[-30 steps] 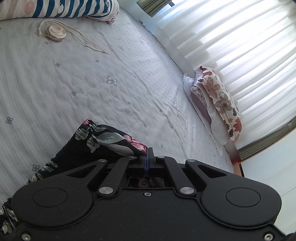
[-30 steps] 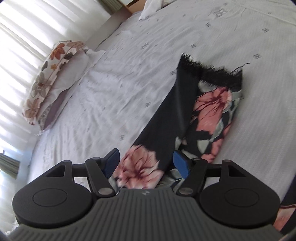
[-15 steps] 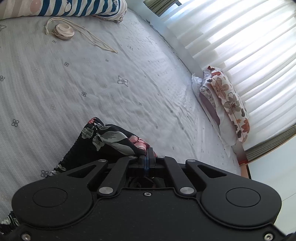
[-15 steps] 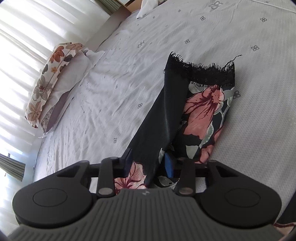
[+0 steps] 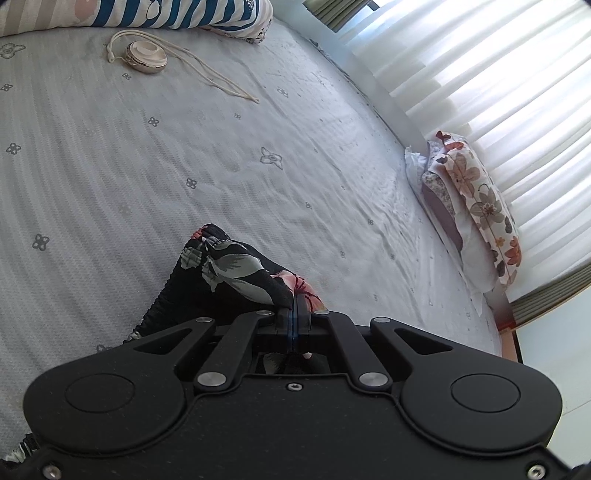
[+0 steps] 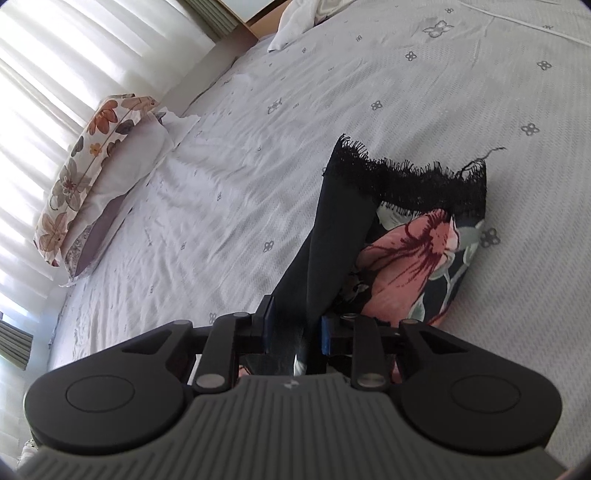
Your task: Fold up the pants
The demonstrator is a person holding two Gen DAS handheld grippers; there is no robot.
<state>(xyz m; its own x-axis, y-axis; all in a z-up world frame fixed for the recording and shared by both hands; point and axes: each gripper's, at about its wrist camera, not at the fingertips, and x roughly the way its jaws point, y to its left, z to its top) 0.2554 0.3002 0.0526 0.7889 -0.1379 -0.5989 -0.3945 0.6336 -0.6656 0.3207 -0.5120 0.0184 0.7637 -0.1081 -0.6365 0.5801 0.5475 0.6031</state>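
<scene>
**Floral pants held at two points on the bed**

1. My left tongs: jaws pressed fully together, pinching a bunched edge of the pants. From this grip the dark fabric, printed with grey leaves and a pink bloom, humps up just ahead of the fingers and falls away to the left onto the bed.

2. My right tongs: blue-padded fingers drawn in on a black fold of the pants, which rises taut between them. The fold fills the gap, so the grip reads as clamped on cloth.

3. Pants, in the right wrist view: the black fold runs forward from my tongs to a fringed lace hem. Beside the fold, on its right, a second layer lies flat on the bed, showing a large pink flower on dark ground.

4. Bed: grey-white cover with small stitched flower motifs, lightly wrinkled beyond the pants on the window side.

5. Floral pillow: well beyond the pants, at the bed's edge under the curtains, stacked on a plain white one.

6. Round cream-coloured device with a cord: far from the pants, in the left wrist view, near the head of the bed.

7. Striped blue-and-white cushion: just behind that device, at the far edge.

8. White curtains: farthest, brightly lit, along the bed's long side.
</scene>
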